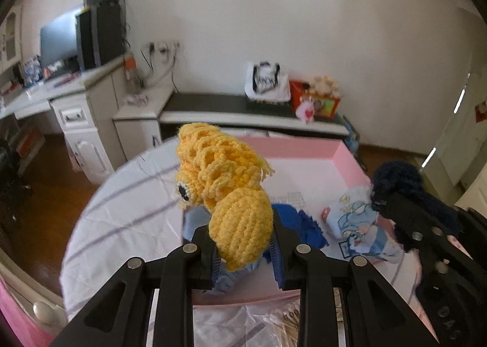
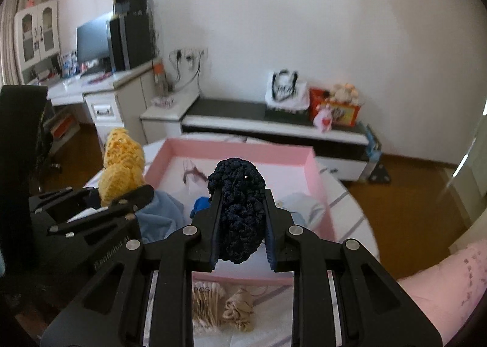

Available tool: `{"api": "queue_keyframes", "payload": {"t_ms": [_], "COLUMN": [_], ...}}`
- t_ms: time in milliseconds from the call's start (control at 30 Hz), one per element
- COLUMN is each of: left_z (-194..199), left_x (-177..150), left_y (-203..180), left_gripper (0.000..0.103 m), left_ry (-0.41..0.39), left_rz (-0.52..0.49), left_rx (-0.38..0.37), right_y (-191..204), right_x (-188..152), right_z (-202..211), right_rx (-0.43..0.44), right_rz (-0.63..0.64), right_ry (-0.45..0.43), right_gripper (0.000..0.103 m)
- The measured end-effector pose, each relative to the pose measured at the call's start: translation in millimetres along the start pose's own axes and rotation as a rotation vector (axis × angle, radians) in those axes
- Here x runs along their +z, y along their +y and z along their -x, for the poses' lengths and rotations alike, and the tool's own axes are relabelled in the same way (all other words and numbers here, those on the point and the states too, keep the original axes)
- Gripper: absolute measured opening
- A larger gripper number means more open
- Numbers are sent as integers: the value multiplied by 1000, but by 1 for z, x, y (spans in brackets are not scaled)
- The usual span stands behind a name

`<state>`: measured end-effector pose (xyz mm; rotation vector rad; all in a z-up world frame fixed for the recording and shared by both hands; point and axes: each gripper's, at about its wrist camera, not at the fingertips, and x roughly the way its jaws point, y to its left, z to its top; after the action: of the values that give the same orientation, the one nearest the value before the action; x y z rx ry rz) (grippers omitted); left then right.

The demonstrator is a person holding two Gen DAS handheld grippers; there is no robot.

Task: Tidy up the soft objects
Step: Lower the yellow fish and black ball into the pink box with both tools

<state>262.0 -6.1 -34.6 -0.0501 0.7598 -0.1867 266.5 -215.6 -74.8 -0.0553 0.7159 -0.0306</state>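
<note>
Covering the round table (image 1: pixel 121 219) is a white striped cloth, and on it sits a pink box (image 2: pixel 316 176) with blue clothes (image 2: pixel 161 216) inside. Above the box, the left gripper (image 1: pixel 243 243) holds a yellow crochet toy (image 1: pixel 225 195), its jaws pinching the toy's round lower part. Beside it, the right gripper (image 2: pixel 240 225) has its jaws pressed on a dark blue crochet piece (image 2: pixel 237 210).
</note>
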Motion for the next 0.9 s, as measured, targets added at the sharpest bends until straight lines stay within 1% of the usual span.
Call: {"api": "queue_keyframes", "payload": {"t_ms": [67, 133, 267, 333, 500, 600, 633, 667, 700, 733, 767, 800, 833, 900], "left_z": [-22, -37, -65, -73, -97, -114, -118, -122, -125, -128, -129, -131, -132, -134], "left_x": [7, 15, 31, 31, 43, 44, 46, 46, 47, 47, 43, 44, 45, 44], "left_y": [-4, -6, -11, -16, -20, -7, -4, 0, 1, 3, 8, 9, 10, 11], "left_gripper": [24, 24, 27, 27, 27, 28, 30, 31, 33, 36, 39, 46, 52, 56], "left_ry": [43, 67, 112, 128, 162, 172, 172, 175, 179, 184, 185, 188, 190, 188], "left_rz": [1, -5, -32, -38, -39, -36, -35, -34, -34, -30, -23, -18, -15, -14], "left_rx": [-21, -36, -16, -10, -36, -44, -46, -47, -50, -47, -39, -31, -26, -38], "right_y": [1, -1, -2, -5, -10, -14, -15, -17, -18, -19, -20, -19, -20, -19], "right_x": [4, 5, 6, 6, 2, 0, 1, 1, 1, 2, 3, 3, 3, 5], "right_z": [-19, -36, -65, -79, -100, -107, -108, -110, -111, -110, -109, -104, -101, -97], "right_rx": [2, -11, -7, 12, 31, 47, 52, 55, 36, 11, 3, 2, 2, -1], "right_rz": [13, 16, 23, 17, -14, -37, -45, -53, -54, -49, -46, -44, -44, -42], "right_ry": [38, 79, 148, 185, 231, 245, 246, 247, 247, 239, 224, 203, 192, 185], "right_gripper": [21, 21, 21, 21, 22, 25, 32, 37, 46, 57, 64, 77, 83, 84]}}
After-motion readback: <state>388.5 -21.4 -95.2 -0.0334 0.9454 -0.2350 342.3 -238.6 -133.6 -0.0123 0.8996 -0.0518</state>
